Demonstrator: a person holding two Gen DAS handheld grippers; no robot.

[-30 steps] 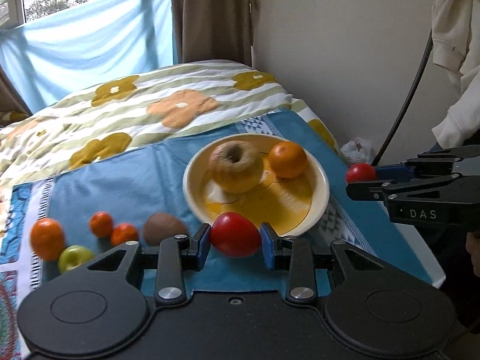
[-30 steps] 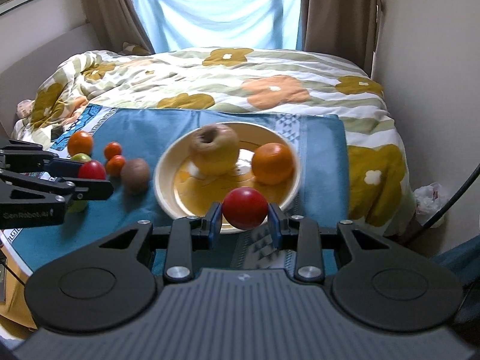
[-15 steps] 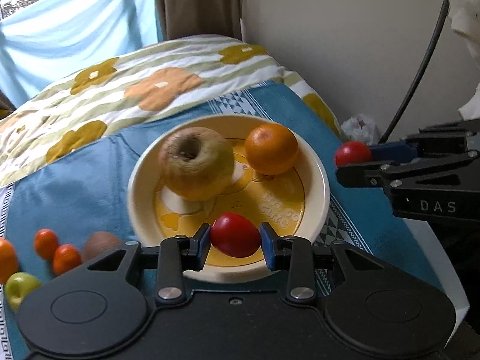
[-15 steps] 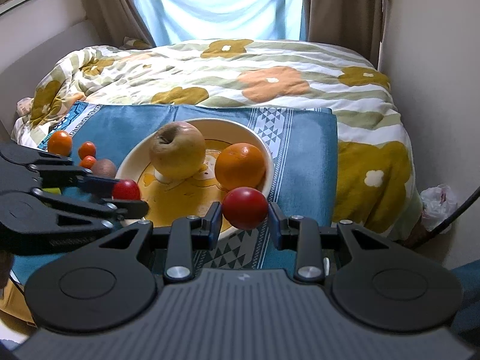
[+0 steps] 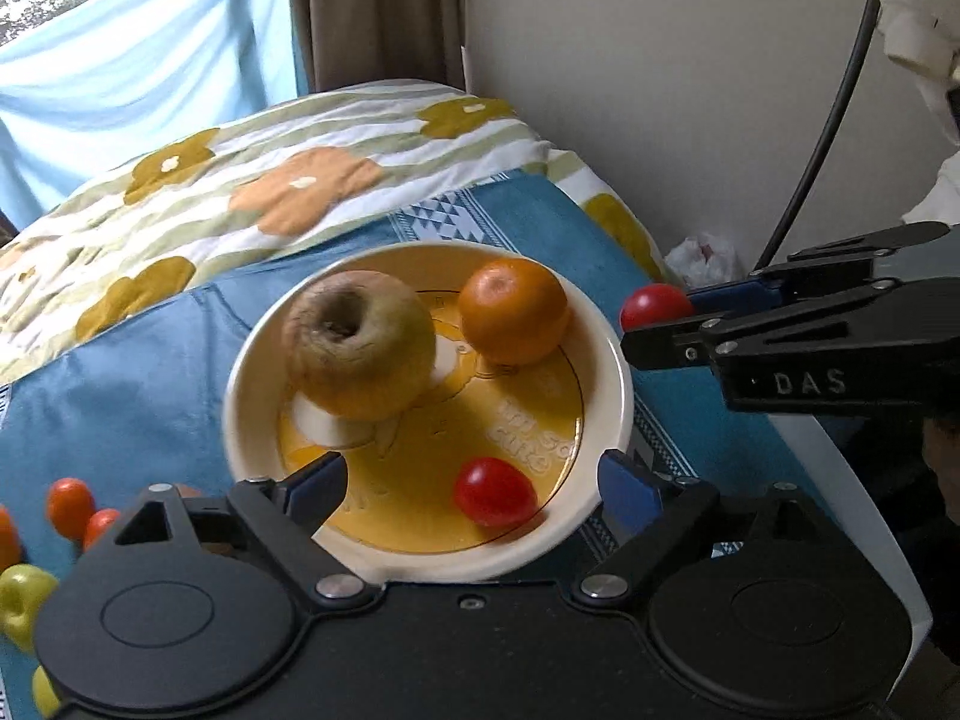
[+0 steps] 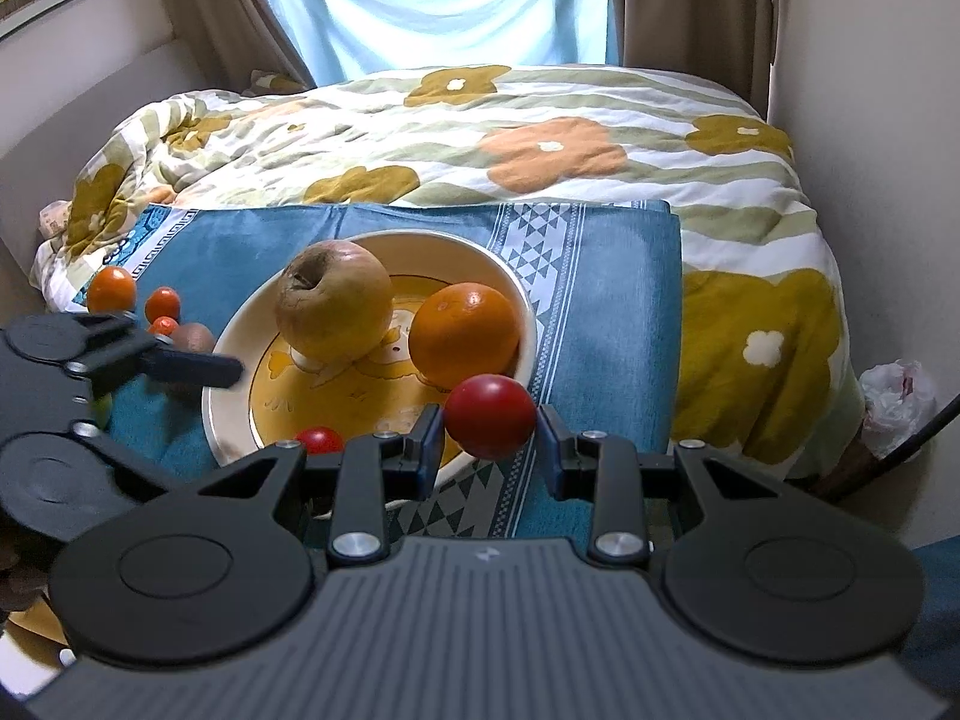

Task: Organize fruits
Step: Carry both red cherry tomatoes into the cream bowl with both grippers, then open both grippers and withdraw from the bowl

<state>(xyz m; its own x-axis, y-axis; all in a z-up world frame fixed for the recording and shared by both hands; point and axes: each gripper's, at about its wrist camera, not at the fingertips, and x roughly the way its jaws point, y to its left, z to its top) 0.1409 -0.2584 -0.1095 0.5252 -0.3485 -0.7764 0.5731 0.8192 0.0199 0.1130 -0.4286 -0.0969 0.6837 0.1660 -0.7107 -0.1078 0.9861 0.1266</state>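
Note:
A cream plate (image 5: 618,372) with a yellow centre sits on a blue cloth (image 5: 150,372) and holds a brownish apple (image 5: 360,348) and an orange (image 5: 513,312). My left gripper (image 5: 474,480) hangs over the plate's near rim. Its jaws are opening, and a small red tomato (image 5: 495,491) lies loose on the plate between them, clear of both pads. My right gripper (image 6: 489,426) is shut on a second red tomato (image 6: 489,414) just off the plate's near right rim (image 6: 522,300). That held tomato (image 5: 654,307) also shows in the left wrist view.
Small orange fruits (image 6: 111,288), a brown kiwi (image 6: 192,336) and a green apple (image 5: 21,600) lie on the cloth left of the plate. A flowered duvet (image 6: 540,150) lies behind it. A wall, a black cable (image 5: 822,138) and a plastic bag (image 6: 897,396) are at the right.
My left gripper moved over the plate, then its jaws spread and the tomato dropped onto the plate. The right gripper came closer to the plate's right rim with its tomato.

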